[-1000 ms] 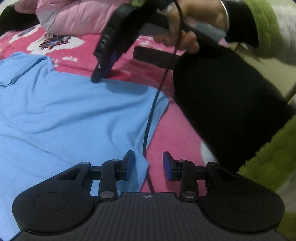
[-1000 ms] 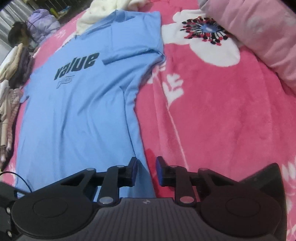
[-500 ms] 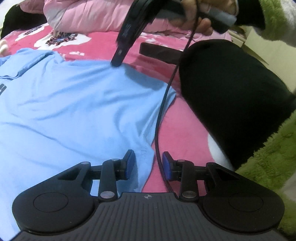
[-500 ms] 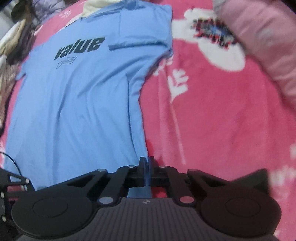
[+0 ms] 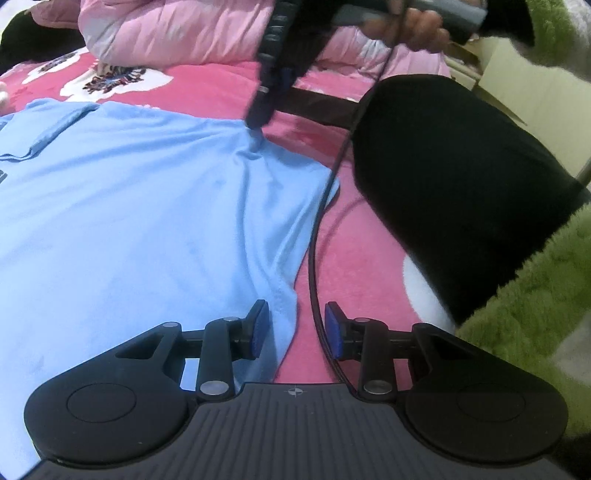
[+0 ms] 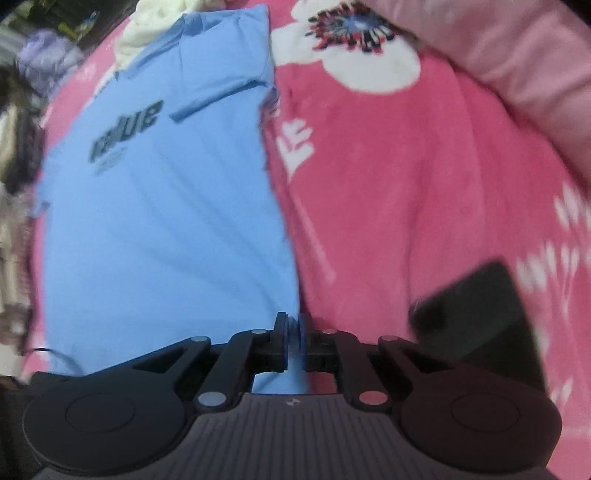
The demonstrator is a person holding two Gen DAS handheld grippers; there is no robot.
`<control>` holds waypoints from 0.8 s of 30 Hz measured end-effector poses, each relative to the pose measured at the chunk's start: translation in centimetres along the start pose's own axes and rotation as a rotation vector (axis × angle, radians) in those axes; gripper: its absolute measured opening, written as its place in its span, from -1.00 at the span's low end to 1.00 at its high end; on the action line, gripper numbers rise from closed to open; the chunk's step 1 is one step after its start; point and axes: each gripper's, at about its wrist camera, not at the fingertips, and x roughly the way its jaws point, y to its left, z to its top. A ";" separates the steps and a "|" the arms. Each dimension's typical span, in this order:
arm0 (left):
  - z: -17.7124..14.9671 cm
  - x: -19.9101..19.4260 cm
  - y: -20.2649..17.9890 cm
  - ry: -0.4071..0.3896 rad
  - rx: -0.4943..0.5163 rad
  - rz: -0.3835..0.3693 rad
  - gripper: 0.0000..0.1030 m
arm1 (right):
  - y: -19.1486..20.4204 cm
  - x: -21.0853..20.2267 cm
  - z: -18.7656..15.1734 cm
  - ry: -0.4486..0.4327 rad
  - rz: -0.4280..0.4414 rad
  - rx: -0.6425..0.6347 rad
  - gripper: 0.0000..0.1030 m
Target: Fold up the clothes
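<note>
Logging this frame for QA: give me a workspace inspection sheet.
Surface: pink floral blanket, soft.
Job's things: blue T-shirt spread flat, print up.
Clutter: pink quilt; cream garment; flat black object on the blanket.
Grippers: left gripper open, shirt hem between its fingers, unpinched; right gripper pinching the shirt's side edge, fabric tented, jaws just easing open.
Cables: black cable trailing across the hem.
Surroundings: person's green fleece sleeve; clothes heap, blurred.

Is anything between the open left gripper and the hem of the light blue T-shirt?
Yes. A thin black cable runs down between the left gripper fingers, just beside the light blue T-shirt hem corner, which already lies against the left pad. Nothing else intrudes.
</note>
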 end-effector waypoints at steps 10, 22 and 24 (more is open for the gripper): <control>-0.4 1.2 -1.2 0.007 0.048 0.058 -0.37 | 3.1 4.4 -2.2 0.290 -0.146 -0.172 -0.55; -0.5 2.2 -1.3 0.068 0.072 -0.115 -0.78 | 6.8 4.4 -2.9 0.457 -0.319 -0.478 -0.95; -0.5 2.2 -1.0 0.071 0.043 -0.133 -0.78 | 6.6 5.5 -2.9 0.470 -0.346 -0.473 -0.92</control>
